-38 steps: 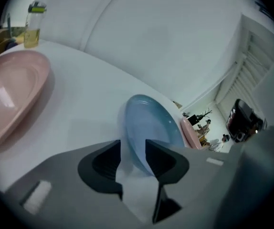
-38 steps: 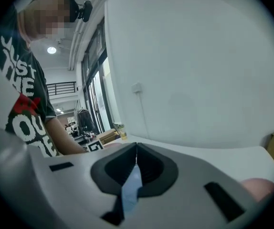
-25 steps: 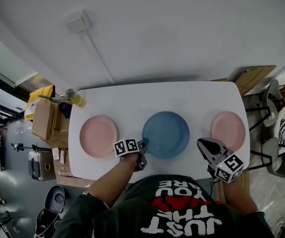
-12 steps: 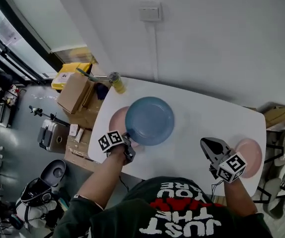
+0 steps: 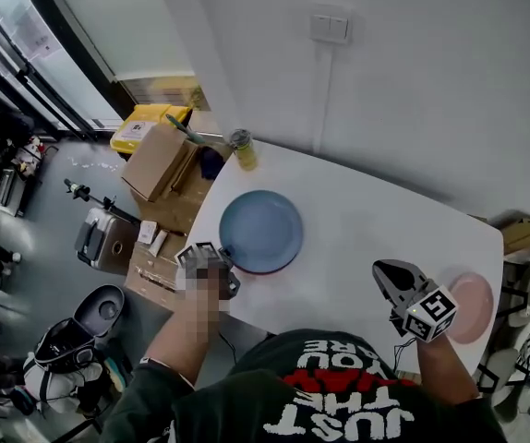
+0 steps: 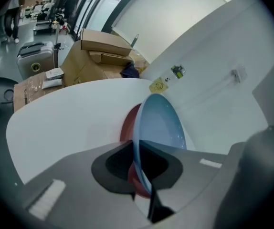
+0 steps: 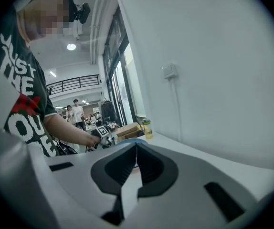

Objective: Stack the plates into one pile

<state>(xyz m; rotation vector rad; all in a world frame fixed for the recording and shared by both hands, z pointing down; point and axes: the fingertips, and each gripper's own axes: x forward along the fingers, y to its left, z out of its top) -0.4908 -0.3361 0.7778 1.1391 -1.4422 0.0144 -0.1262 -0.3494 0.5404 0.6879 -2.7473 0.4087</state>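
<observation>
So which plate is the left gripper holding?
The blue plate, pinched at its rim; one pink plate lies under it, the other pink plate sits apart, untouched.

Upper plate [image 5: 261, 231] over lower plate [image 6: 127, 126]

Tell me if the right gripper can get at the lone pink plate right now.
Probably yes: the pink plate lies bare beside the right gripper, with nothing between them, though its jaws are shut and empty.

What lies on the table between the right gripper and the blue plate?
Nothing. In the head view, the white table is bare between the right gripper and the blue plate.
</observation>
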